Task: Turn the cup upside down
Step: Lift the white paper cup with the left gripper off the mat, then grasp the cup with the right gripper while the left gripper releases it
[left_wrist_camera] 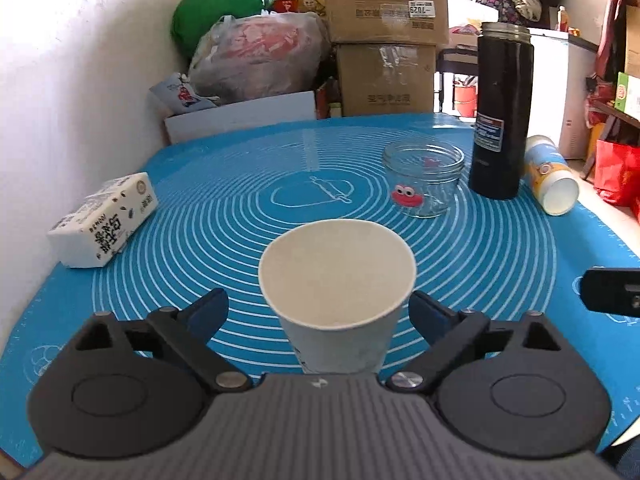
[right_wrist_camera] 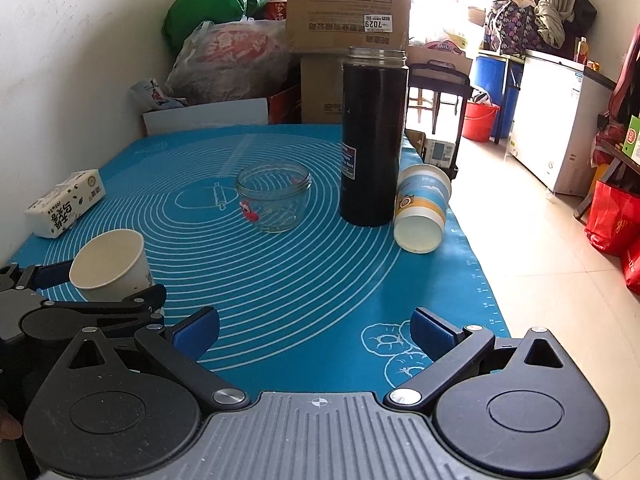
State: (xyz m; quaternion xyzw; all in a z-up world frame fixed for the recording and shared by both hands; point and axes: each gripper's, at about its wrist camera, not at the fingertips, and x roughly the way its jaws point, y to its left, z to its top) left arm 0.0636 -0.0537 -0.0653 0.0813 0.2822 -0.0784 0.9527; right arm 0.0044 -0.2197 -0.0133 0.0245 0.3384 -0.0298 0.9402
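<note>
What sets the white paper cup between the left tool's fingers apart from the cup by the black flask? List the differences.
The white paper cup stands mouth up; the printed cup lies on its side, mouth toward the cameras. The white paper cup looks mostly plain outside; the printed cup carries blue and yellow bands. The white paper cup sits between the open left tool; the printed cup lies beside the black flask. Both are on the blue mat.

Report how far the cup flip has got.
Done: the left gripper has the white cup between its open fingers, apparently not yet clamped. In hand: the cup is mouth up, leaning in the right view, maybe just off the mat. Left: grip, invert, set down. The right gripper is open, idle.
</note>
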